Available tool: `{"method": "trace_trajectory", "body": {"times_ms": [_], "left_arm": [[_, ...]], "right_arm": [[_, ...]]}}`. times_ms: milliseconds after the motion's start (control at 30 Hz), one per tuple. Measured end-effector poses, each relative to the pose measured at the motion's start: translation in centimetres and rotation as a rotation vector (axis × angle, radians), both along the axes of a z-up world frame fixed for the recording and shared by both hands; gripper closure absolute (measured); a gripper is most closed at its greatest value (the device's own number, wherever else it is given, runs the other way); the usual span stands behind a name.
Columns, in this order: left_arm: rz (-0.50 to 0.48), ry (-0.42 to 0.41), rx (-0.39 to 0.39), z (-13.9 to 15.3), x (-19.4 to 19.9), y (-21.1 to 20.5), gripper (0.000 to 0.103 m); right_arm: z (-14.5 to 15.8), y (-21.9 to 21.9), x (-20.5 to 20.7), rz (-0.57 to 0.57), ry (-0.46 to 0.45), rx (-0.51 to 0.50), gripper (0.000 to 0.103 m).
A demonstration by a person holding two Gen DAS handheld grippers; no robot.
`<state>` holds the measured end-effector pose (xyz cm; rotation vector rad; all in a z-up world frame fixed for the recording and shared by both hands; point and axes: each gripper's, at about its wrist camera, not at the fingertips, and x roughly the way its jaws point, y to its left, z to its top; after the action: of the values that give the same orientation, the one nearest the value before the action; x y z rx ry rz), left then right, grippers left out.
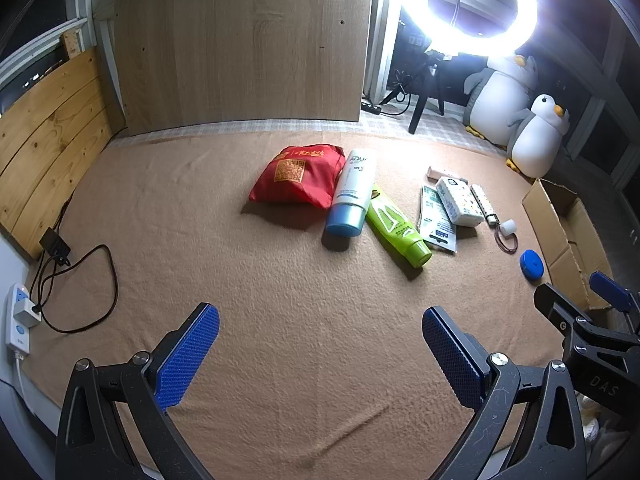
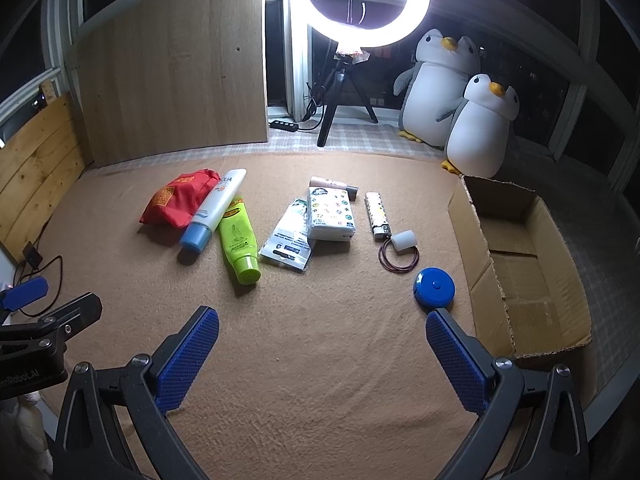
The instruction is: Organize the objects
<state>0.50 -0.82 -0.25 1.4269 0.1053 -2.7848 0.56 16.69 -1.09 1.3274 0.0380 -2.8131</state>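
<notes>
Here the blue disc (image 2: 434,286) seems just beyond the right gripper's (image 2: 322,354) spread, empty fingers (image 2: 456,356).

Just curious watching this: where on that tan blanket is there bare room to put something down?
Bare blanket lies between the claws and the green tube, and left of the red pouch. The cardboard box looks empty. It is crowded from the pouch to the blue disc.

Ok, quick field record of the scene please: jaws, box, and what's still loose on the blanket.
left gripper: jaws open, empty
right gripper: jaws open, empty
cardboard box: open, looks empty, right of the items
loose items: red pouch, blue-capped tube, green tube, tissue pack, lighter, blue round case
surface: tan blanket
</notes>
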Motion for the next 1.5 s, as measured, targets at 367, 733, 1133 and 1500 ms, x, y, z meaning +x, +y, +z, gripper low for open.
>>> {"method": "trace_trajectory", "body": {"times_ms": [367, 733, 1133, 1500], "left_arm": [[-0.002, 0.004, -0.001, 0.20, -0.02, 0.19, 0.001], [0.000, 0.004, -0.002, 0.20, -0.01, 0.23, 0.002], [-0.003, 0.006, -0.003, 0.30, 0.06, 0.51, 0.004], [-0.002, 0.006, -0.003, 0.25, 0.11, 0.52, 0.004]], "right_arm": [[-0.11, 0.08, -0.03, -0.001, -0.006, -0.005, 0.000], [-0.12, 0.16, 0.00, -0.001, -0.010, -0.010, 0.000], [-0.07, 0.13, 0.03, -0.001, -0.013, -0.011, 0.000], [-0.09, 0.18, -0.01, -0.001, -0.013, -0.012, 0.000]]}}
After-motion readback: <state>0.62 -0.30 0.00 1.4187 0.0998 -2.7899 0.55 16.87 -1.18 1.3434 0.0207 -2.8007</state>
